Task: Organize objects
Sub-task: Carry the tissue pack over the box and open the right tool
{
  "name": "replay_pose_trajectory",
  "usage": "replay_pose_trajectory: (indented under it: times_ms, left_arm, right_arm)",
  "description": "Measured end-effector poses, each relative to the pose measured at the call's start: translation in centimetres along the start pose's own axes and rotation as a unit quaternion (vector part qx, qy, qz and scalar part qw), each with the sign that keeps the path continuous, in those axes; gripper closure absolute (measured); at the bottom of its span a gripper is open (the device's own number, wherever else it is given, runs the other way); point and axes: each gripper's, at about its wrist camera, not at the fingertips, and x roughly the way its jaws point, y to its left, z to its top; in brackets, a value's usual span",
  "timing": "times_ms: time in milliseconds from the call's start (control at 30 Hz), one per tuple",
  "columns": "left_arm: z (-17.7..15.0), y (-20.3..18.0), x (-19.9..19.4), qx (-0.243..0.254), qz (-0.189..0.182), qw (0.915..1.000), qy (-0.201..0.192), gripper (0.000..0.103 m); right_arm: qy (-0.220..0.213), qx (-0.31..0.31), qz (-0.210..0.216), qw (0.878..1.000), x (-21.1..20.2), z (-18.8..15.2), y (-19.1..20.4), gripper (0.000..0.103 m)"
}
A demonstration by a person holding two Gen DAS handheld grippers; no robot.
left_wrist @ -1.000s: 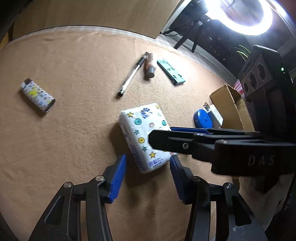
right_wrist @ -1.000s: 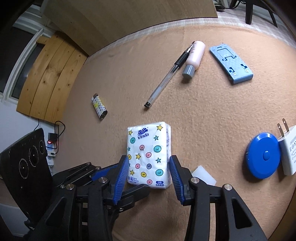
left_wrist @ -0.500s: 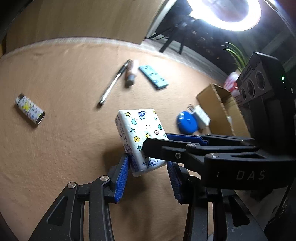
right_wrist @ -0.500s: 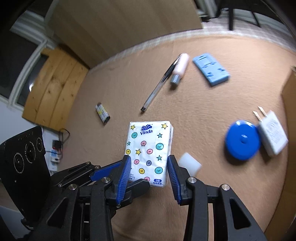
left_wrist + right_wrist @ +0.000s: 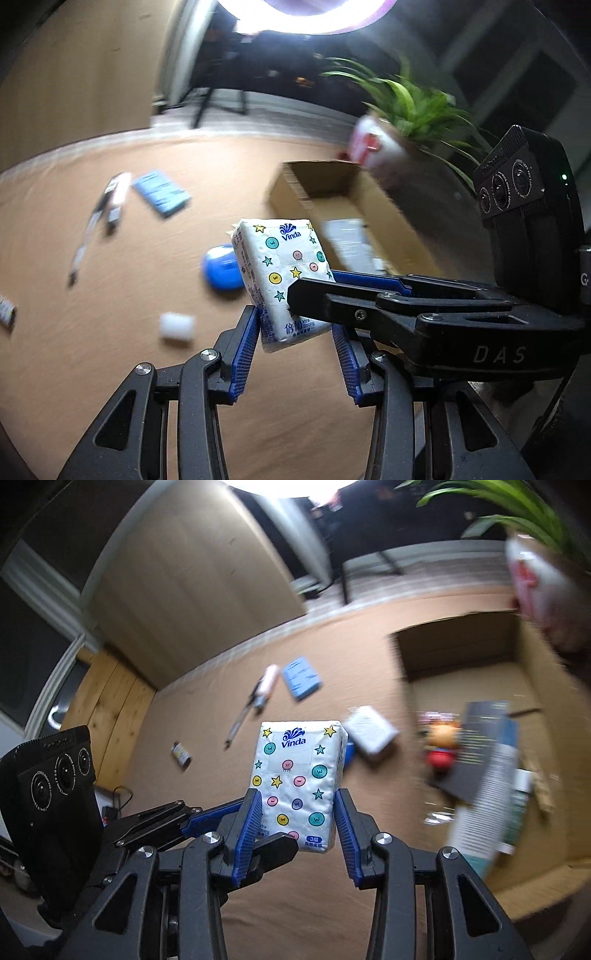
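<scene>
White tissue pack pinched in right claw, held above tan counter near cardboard box. Left claw spread, gripping nothing.

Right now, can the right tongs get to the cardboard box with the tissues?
Probably yes. The right tongs hold the tissue pack off the table, and the open cardboard box lies just ahead to the right with nothing between them. Its far end looks bare.
</scene>
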Motion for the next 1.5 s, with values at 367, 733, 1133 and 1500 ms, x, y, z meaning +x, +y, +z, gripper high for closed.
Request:
replay_pose_trajectory:
  times_ms: [367, 733, 1133, 1500]
  left_arm:
    - [0.8, -9.8, 5.2, 0.077, -0.058, 0.9948, 0.033, 0.060]
    - [1.0, -14.4, 8.8, 0.112, -0.071, 0.9900, 0.048, 0.060]
    - [1.2, -13.6, 9.2, 0.104, -0.039, 0.9929, 0.042, 0.024]
    - [0.5, -10.6, 7.4, 0.083, -0.021, 0.9957, 0.036, 0.024]
  right_arm:
    - [-0.045, 0.059, -0.053, 0.996, -6.0, -2.1, -7.4, 0.066]
    - [-0.060, 0.084, -0.080, 0.991, -8.2, -2.7, -11.2, 0.066]
    - [-0.081, 0.087, -0.125, 0.985, -8.6, -3.1, -11.3, 0.047]
    - [-0.078, 0.088, -0.107, 0.987, -7.8, -3.3, -10.2, 0.047]
